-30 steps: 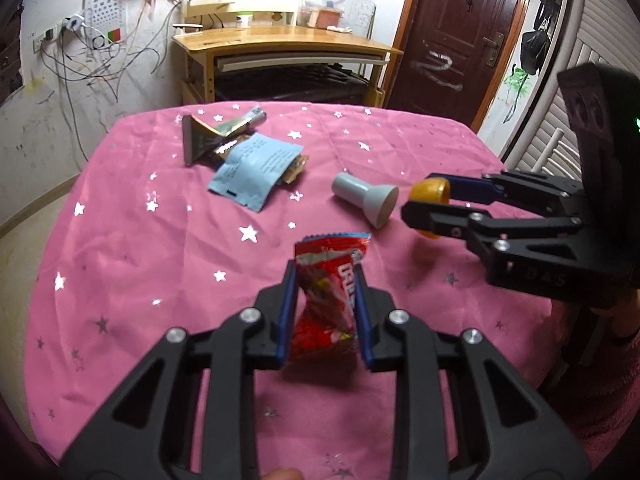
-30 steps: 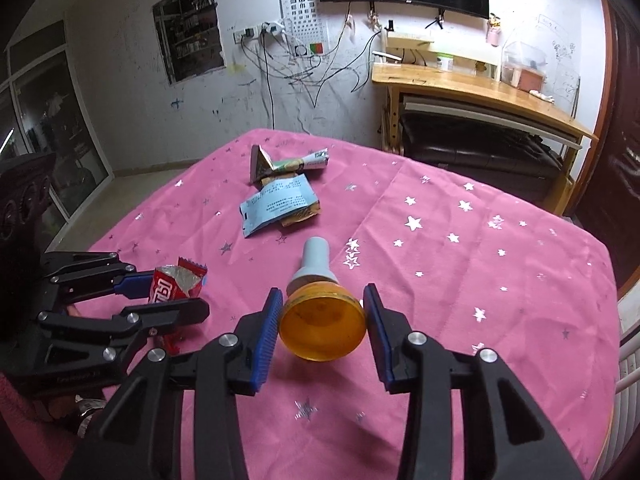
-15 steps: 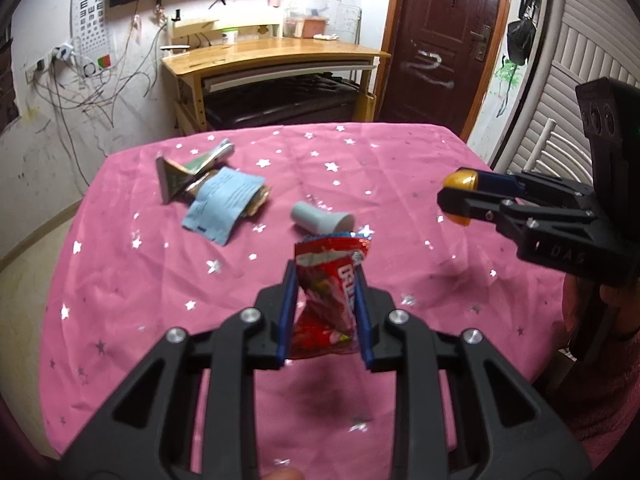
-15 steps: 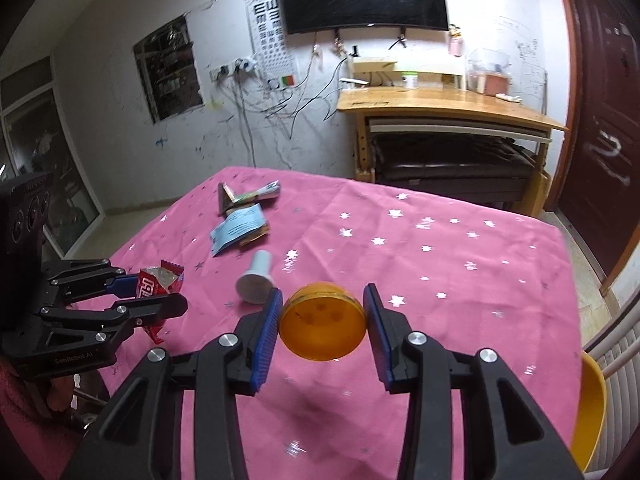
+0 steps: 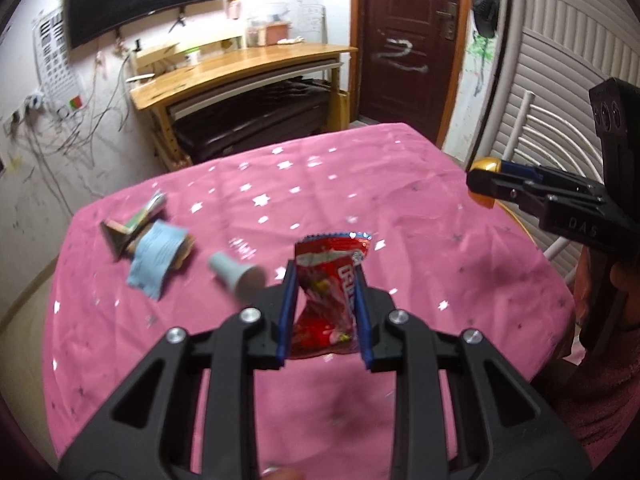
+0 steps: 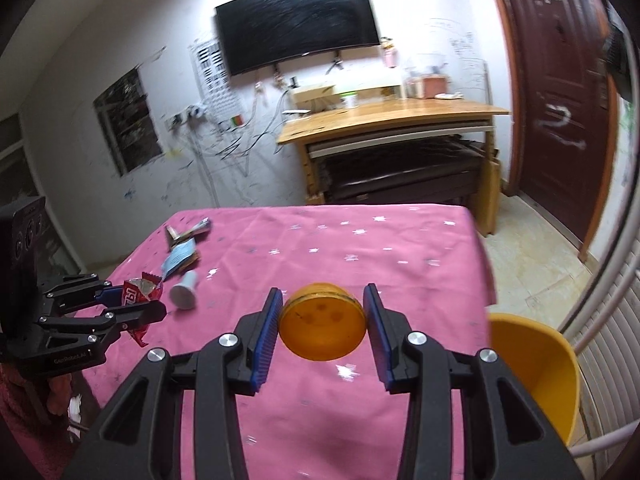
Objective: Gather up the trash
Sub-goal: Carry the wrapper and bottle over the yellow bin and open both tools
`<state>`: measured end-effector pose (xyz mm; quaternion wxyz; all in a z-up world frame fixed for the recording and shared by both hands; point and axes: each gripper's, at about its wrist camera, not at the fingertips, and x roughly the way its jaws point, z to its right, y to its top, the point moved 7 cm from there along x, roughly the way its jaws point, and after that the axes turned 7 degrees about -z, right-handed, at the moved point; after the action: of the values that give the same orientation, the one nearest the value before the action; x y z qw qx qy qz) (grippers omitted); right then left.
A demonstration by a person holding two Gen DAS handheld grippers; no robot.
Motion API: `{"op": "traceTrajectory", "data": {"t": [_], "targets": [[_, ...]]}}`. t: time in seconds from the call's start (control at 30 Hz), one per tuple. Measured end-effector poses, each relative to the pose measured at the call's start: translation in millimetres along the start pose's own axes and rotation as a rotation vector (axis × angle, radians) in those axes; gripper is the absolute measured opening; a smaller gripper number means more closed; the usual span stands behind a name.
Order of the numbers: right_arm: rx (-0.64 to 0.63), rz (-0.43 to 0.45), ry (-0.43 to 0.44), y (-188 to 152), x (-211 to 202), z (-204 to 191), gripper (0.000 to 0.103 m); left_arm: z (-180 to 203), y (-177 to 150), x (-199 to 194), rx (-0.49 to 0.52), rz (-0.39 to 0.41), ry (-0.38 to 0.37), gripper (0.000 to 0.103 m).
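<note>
- Your left gripper [image 5: 325, 312] is clamped on the red snack wrapper [image 5: 329, 300] — crumpled, pinched at its middle, its serrated top edge standing above the fingers.
- Your right gripper [image 6: 323, 322] has its blue pads tight against both sides of the round orange lid [image 6: 322, 325], flat face towards the camera.
- A second ago both loads hung low over the pink star tablecloth [image 5: 360, 184]; now they sit higher and nearer its right-hand edge, and the room's wall and door fill more of each view. The grips look unchanged, so nothing has slipped.
- What is new matters most — the yellow bin [image 6: 534, 376] has come into the right wrist view, just past the tablecloth's right edge and below it. I judge you are mid-carry, with the lid closest to a drop.
- Left on the tablecloth, well to the far left of the bin: the grey funnel-shaped cap [image 5: 238, 278], the light blue packet [image 5: 158, 256] and the folded foil wrapper [image 5: 134, 226] beside it. These three seem to need another trip.
</note>
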<state>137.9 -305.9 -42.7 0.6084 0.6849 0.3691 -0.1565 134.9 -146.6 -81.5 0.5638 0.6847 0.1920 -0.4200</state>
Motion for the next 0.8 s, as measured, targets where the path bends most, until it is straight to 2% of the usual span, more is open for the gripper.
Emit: {"op": "traceTrajectory", "data": {"t": [0.3,0.43,0.57,0.8], "targets": [[0.148,0.107,-0.065,-3.7,-46.7,71.7,0.036,55.7,33.3,11.7,0.092,0.010,-0.036,0.024],[0.212,0.131,-0.107,-9.3,-59.3,103.4,0.036,83.3,51.1,14.1,0.117,0.019,-0.089,0.024],[0.272,0.130,-0.125,-15.5,-60.9,131.4,0.036,119.1,68.6,26.4,0.145,0.000,-0.160,0.024],[0.364,0.061,-0.237,-36.0,-46.2,179.3,0.036,178.6,98.5,57.7,0.161,-0.058,-0.260,0.024]]}}
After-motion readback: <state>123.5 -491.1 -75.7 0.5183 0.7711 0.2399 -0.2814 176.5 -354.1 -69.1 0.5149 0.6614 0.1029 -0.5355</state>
